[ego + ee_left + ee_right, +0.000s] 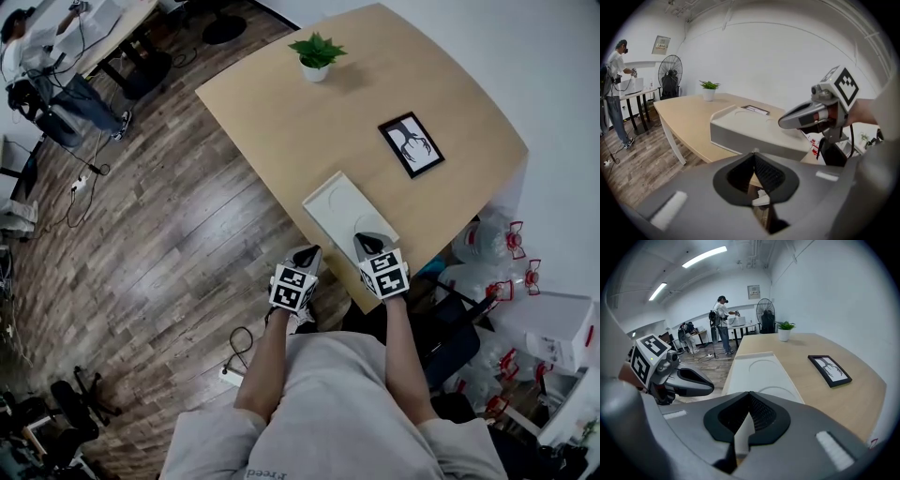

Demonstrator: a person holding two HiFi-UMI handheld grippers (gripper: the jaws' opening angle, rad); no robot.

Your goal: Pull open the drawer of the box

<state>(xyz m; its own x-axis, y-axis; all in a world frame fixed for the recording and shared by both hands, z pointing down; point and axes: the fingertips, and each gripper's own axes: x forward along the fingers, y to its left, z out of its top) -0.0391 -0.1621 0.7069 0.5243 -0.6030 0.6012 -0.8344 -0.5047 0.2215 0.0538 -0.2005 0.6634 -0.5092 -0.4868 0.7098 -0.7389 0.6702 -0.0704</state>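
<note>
The white box (pixel 343 208) lies flat at the near edge of the wooden table (pixel 281 112), with two round recesses in its lid. All its sides look flush, and I can make out no drawer front or handle. My right gripper (pixel 367 241) hovers over the box's near end, jaws shut on nothing. My left gripper (pixel 309 251) hangs just off the table edge beside the box's near left corner, also shut and empty. The left gripper view shows the box's long side (pixel 750 136) and the right gripper (pixel 786 123) above it. The right gripper view looks along the lid (pixel 761 373), with the left gripper (pixel 708 389) beside it.
A black picture frame (pixel 411 143) lies right of the box and a small potted plant (pixel 316 54) stands at the far end. Water bottles (pixel 487 246) and a dark chair (pixel 450 328) crowd the floor at right. A person (pixel 723 324) works at a far desk.
</note>
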